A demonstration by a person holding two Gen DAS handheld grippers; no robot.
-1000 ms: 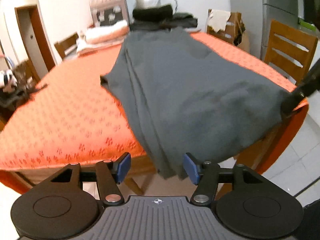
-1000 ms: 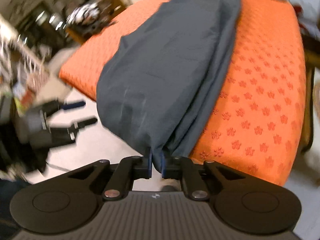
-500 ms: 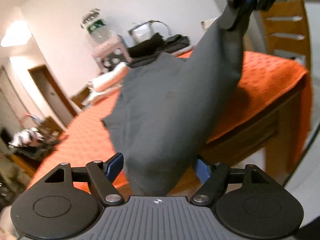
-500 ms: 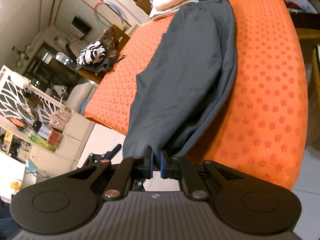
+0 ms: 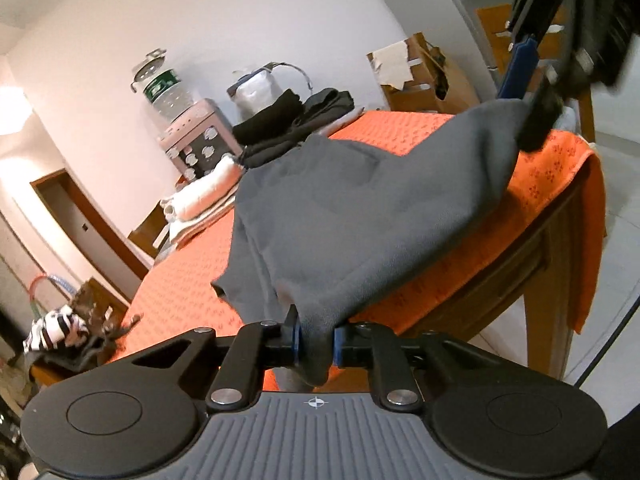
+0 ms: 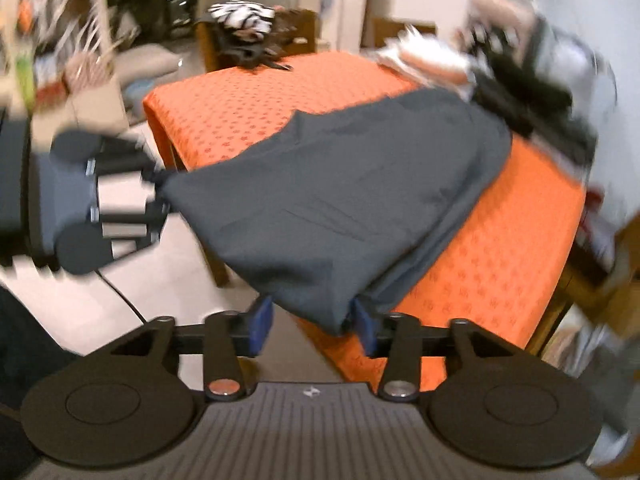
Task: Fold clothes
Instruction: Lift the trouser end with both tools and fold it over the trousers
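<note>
Each handheld tool is matte black: the left gripper and right gripper have blue pads, silver pivot screws, round side discs and a ribbed grey body with a small crosshair mark.

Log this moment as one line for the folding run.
left gripper: just closed, shut on grey garment corner | right gripper: just opened, cloth between jaws, unpinched | garment: draped on orange table

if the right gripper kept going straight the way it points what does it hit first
Most likely the grey garment: a fold already hangs between the right gripper's just-opened jaws, with the orange tablecloth beyond it.
</note>
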